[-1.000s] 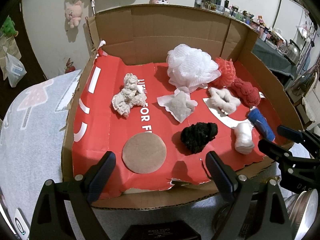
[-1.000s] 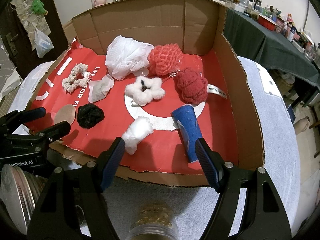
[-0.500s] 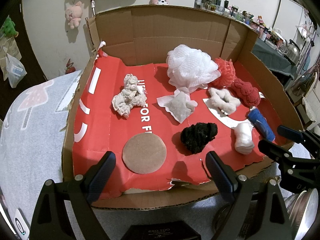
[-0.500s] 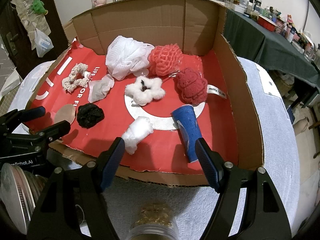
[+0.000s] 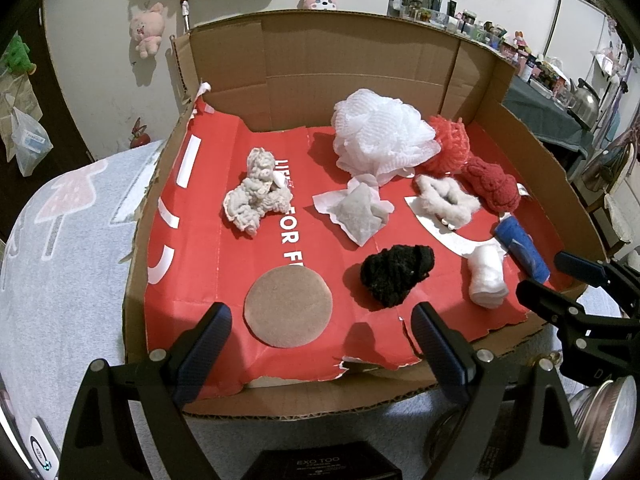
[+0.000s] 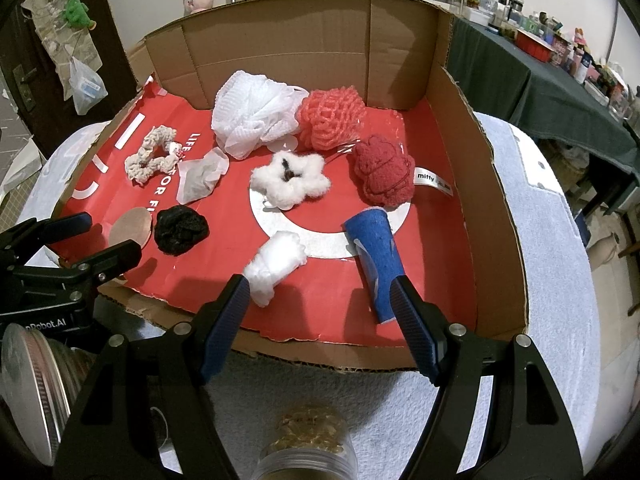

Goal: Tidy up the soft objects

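A cardboard box (image 5: 352,68) with a red floor holds soft things: a white mesh puff (image 5: 380,132), a coral net ball (image 6: 332,118), a dark red knitted toy (image 6: 384,172), a white fluffy scrunchie (image 6: 292,178), a beige scrunchie (image 5: 258,198), a grey pouch (image 5: 360,214), a black scrunchie (image 5: 396,274), a brown round pad (image 5: 288,306), a white roll (image 6: 276,266) and a blue roll (image 6: 374,262). My left gripper (image 5: 320,340) is open and empty at the box's front edge, near the pad. My right gripper (image 6: 320,312) is open and empty, before the white and blue rolls.
The box sits on a pale towel-covered table (image 6: 552,240). A jar with golden contents (image 6: 308,440) stands under the right gripper, and a metal-lidded jar (image 6: 28,392) is at its left. A dark cluttered table (image 6: 560,80) stands at the right.
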The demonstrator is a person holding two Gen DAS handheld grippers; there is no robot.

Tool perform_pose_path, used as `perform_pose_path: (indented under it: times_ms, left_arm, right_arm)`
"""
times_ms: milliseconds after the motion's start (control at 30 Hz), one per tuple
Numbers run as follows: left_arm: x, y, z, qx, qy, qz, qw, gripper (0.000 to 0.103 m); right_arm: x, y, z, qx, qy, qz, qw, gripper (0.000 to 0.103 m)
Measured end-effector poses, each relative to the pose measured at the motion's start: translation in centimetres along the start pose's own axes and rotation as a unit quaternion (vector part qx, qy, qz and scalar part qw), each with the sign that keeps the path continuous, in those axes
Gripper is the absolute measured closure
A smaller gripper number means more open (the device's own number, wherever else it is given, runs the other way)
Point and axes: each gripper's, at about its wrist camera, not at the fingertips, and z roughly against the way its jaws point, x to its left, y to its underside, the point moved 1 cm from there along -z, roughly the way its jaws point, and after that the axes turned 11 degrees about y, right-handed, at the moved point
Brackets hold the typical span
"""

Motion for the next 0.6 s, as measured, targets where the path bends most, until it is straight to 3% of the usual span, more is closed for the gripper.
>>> perform_pose_path:
  times_ms: [467, 600]
  left_arm:
    - [0.4, -0.1, 0.5, -0.009, 0.011, 0.014, 0.9998, 0.010]
    - [0.3, -0.2, 2.0, -0.027, 0.004, 0.010, 0.9996, 0.010]
  right_arm:
    - [-0.2, -0.1, 0.1, 0.005, -0.011, -0.003, 1.000, 0.031]
    - [-0.4, -0.3, 0.9, -0.006, -0.003, -0.007, 1.000, 0.031]
